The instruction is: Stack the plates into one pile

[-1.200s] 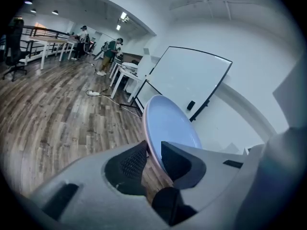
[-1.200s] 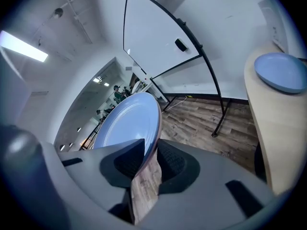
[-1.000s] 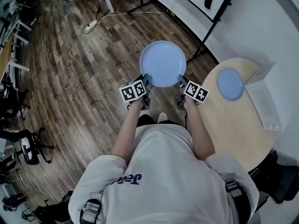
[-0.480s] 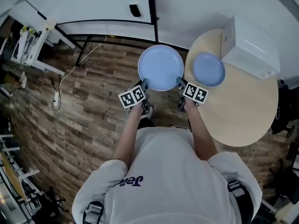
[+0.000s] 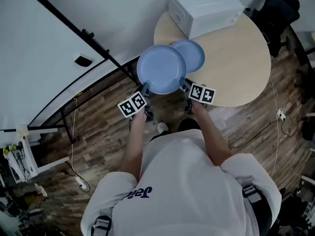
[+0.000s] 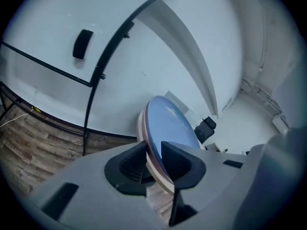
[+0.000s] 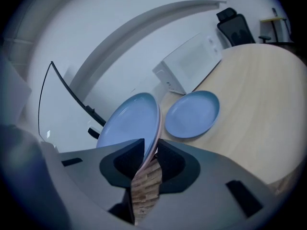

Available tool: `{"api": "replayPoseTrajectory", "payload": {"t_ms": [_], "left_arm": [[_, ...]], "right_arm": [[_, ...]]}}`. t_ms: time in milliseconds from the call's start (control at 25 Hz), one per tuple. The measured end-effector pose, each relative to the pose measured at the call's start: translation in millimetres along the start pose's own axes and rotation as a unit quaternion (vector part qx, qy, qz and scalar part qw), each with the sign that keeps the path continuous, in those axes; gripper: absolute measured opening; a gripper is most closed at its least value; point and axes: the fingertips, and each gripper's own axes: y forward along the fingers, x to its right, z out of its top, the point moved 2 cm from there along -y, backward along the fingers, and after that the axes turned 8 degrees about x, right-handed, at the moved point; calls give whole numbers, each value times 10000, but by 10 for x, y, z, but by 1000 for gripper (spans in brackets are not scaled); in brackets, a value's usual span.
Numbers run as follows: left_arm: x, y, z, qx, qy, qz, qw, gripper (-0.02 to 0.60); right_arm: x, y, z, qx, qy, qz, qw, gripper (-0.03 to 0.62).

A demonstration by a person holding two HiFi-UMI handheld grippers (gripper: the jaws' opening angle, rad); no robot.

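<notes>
The large blue plate (image 5: 161, 69) is held off the surface, roughly level, at the near left edge of the round wooden table (image 5: 241, 58). Its top face is blue, and the left gripper view shows a pinkish underside (image 6: 170, 126). The left gripper (image 5: 143, 94) is clamped on the plate's near left rim. In the left gripper view the rim sits between the two dark pads and both pads press on it (image 6: 153, 157). The right gripper (image 5: 185, 86) is clamped on the near right rim in the same way, with its pads closed on the plate edge (image 7: 149, 156). A smaller blue plate (image 5: 193, 54) lies flat on the table. In the head view the large plate's far right rim overlaps this smaller plate. In the right gripper view the large plate (image 7: 129, 121) and the smaller plate (image 7: 192, 114) appear just beside each other; contact cannot be determined. A white box (image 5: 204, 9) stands on the far side of the table, behind the smaller plate. A black chair (image 5: 280, 9) stands beyond the table. Wood-plank flooring (image 5: 103, 132) lies below the grippers.
</notes>
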Motion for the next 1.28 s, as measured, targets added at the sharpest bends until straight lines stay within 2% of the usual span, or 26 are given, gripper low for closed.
{"api": "replayPoseTrajectory", "payload": {"t_ms": [200,400,640,840,1000,1280], "left_arm": [[419,419,-263,-553,121,-562,9968,102],[777,763,-400,-796,336,-783,9932,101],[969,977,-496,-845,558,-659,9927,103],[897,1087,-596,-934,520,-430,9933,103],[837,1176,-680,-1109,583,-304,9916,104],[844,1698,-647,-1331,758,-391,9874,106]], "right_arm": [[446,-363,225,466,222,-631,9967,94],[816,-527,423,759,491,-836,9924,94],[1084,-474,627,819,587,-720,9923,92],[1206,-339,638,701,620,-667,9934,89],[1325,-258,562,556,717,-768,9929,89],[1583,46,730,473,703,-1067,9907,89]]}}
